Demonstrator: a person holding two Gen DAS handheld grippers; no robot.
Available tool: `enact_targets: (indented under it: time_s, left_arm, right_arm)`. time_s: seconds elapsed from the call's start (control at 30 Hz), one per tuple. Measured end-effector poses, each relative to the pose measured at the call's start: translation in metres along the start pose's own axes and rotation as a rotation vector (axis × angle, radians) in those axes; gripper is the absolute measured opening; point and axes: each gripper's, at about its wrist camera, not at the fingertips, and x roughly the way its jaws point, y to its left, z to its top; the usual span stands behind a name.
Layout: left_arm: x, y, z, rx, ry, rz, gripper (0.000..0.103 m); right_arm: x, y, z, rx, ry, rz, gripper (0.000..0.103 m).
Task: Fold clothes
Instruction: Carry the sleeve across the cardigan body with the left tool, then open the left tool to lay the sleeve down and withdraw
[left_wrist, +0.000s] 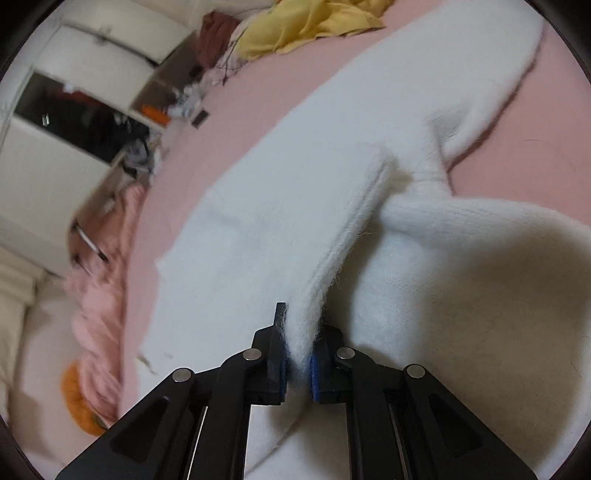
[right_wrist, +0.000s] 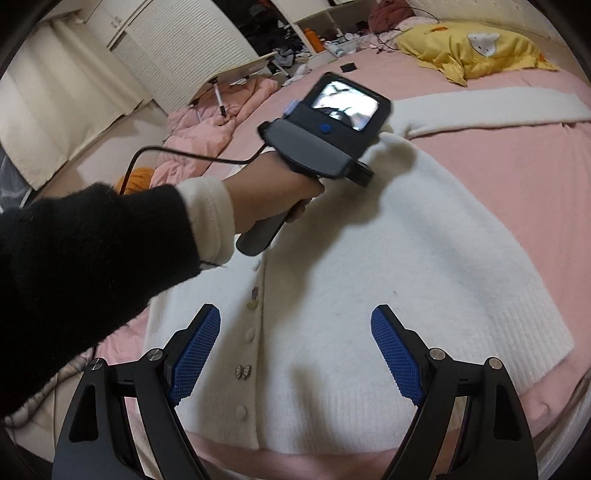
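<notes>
white cardigan (right_wrist: 369, 266) flat on pink bed (right_wrist: 498, 166), left claw (left_wrist: 297, 360) clamped on its cuff, right claw (right_wrist: 295, 350) wide open, empty, above the hem

Soft, even indoor light fills both my views, with no glare. The fluffy white knitted cardigan (left_wrist: 280, 206) nearly bleaches out in my left view, its knit texture lost except along the ribbed edge. Left of it, the pale cupboards (left_wrist: 74, 122) and the crumpled pink quilt (left_wrist: 99, 295) smear with motion blur. In my right view, soft shadows fall on the cardigan below my tool's handle. Fisheye bending curves everything toward dark, vignetted corners.
</notes>
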Motion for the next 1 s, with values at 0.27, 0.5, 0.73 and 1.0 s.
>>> enact_targets:
  time_s: [0.27,0.5,0.73,1.0]
  left_arm:
    - [-0.071,0.139,-0.084,-0.732,-0.174,-0.490,0.100]
    - [0.001,0.213,-0.235,-1.099,0.133,-0.305,0.086]
    - [0.003,0.194,-0.279,-0.990,0.181,-0.087,0.083]
    - [-0.037,0.145,-0.145,-0.764,-0.008,-0.217,0.076]
  right_arm:
    - [0.006,0.001,-0.005,-0.024,0.014,-0.030,0.084]
    - [0.012,0.007,-0.011,-0.075,0.033,-0.056,0.084]
    - [0.020,0.010,-0.014,-0.090,0.054,-0.077,0.084]
    - [0.023,0.013,-0.016,-0.097,0.066,-0.068,0.084]
